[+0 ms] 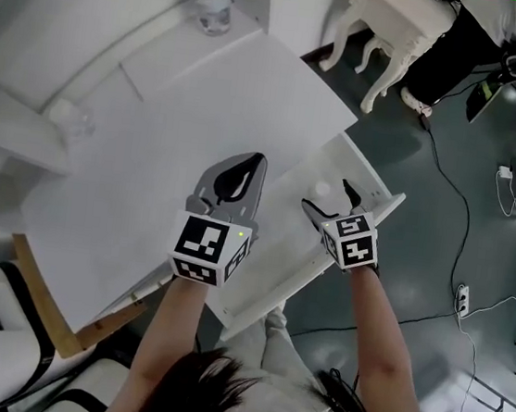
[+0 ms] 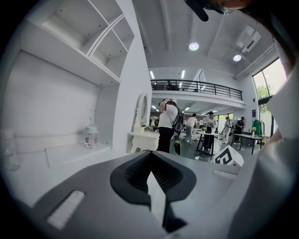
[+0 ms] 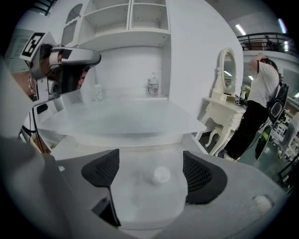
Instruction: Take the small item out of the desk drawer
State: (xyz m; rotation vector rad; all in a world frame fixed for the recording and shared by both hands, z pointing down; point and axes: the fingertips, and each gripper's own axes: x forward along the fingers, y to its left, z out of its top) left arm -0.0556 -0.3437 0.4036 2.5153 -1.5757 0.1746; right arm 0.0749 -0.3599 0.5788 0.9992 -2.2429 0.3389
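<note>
Two grippers are in view, one in each of the person's hands. The small item (image 1: 320, 190), a pale round object, lies on the floor of the open drawer (image 1: 275, 258), which stands pulled out from the right-hand edge of the white tabletop (image 1: 206, 101). The right gripper (image 1: 329, 204) hangs over the drawer with its jaws spread wide. In the right gripper view the small item (image 3: 161, 175) sits in the gap between them, slightly nearer the right-hand jaw, and neither pad touches it (it is ahead of the jaws, on the drawer floor). The right gripper tilts downward into the drawer, forearm (image 1: 383, 328) reaching in from below in the head view.

The left gripper (image 1: 243, 175) is held above the tabletop, just left of the drawer, and points roughly level across it. Its jaws are closed together with nothing between them, as the left gripper view confirms. The left forearm (image 1: 168, 329) runs alongside the right.
</note>
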